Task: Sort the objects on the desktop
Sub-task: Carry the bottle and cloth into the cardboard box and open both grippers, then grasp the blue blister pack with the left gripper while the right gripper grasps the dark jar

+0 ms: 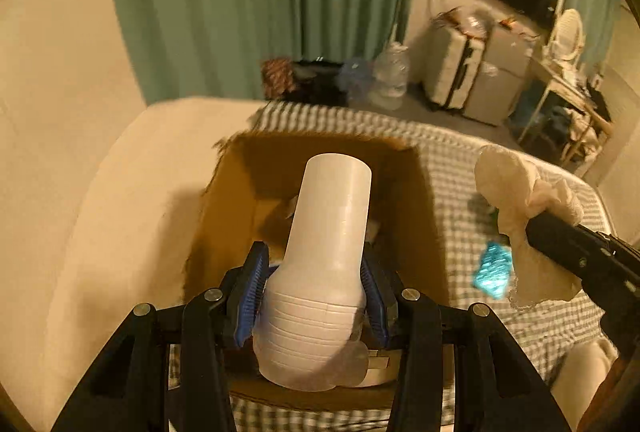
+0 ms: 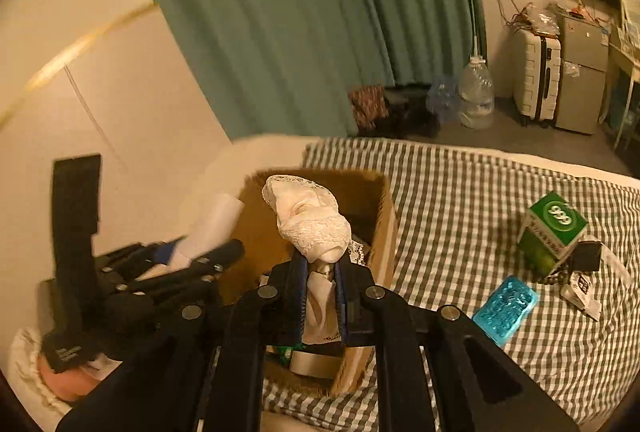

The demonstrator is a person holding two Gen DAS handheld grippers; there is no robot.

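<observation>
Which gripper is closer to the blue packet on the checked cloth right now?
Right. The right gripper, holding a cream cloth, hangs just beside the blue packet; the left gripper is over the cardboard box.

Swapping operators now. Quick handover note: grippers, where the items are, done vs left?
Left gripper: shut on a white bottle, held above the open cardboard box.
Right gripper: shut on a cream lace cloth, also above the box.
Done: a few items, tape roll included, already lie in the box.
Left: drop both held items; then the teal packet, green carton and small bits beside it, all on the checked cloth.
</observation>
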